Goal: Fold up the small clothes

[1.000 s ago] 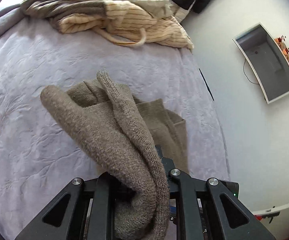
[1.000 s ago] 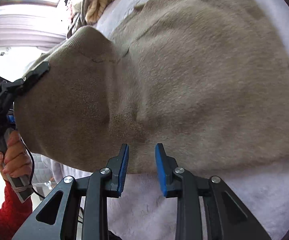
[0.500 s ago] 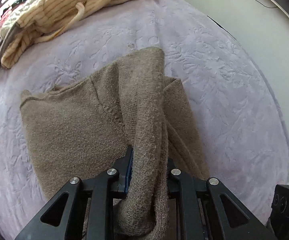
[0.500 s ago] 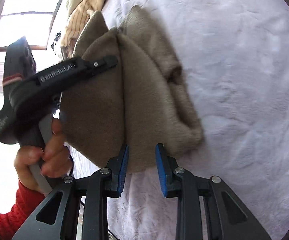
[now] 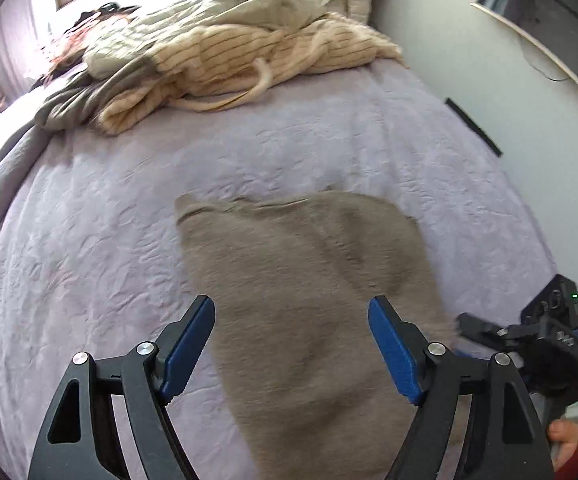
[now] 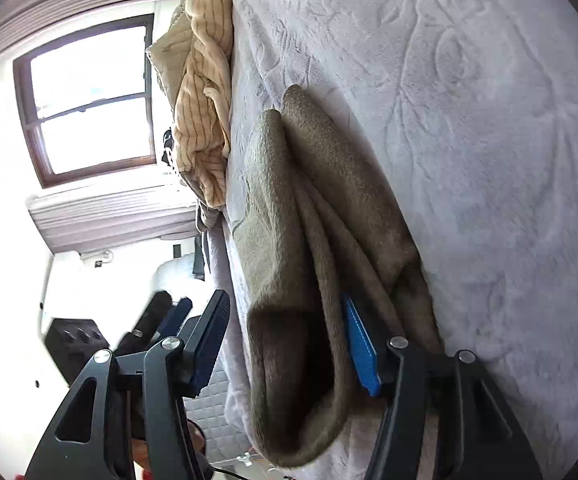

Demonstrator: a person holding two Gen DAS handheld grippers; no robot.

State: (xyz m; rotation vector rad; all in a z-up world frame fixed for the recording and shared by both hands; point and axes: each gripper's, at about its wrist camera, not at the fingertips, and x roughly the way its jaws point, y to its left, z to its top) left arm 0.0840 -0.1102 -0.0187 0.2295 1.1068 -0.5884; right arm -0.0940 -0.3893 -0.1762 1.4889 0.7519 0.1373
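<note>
A taupe knit garment (image 5: 309, 280) lies folded on the lavender bedspread (image 5: 89, 240). My left gripper (image 5: 291, 344) is open, its blue pads spread wide just above the garment's near part, holding nothing. My right gripper (image 6: 289, 344) is open too; it shows in the left wrist view (image 5: 529, 340) at the garment's right edge. In the right wrist view the folded garment (image 6: 329, 208) lies in layers, and the near fold hangs between the spread jaws, with the right blue pad (image 6: 363, 350) against the cloth.
A pile of cream striped and grey clothes (image 5: 229, 48) lies at the far side of the bed, also in the right wrist view (image 6: 205, 100). A white wall (image 5: 489, 100) with a mounted screen borders the bed on the right. A window (image 6: 89, 100) is beyond.
Both grippers have opened. The left one let go of the garment fold it was holding and the garment now lies flat. The right gripper moved to the garment's edge.
</note>
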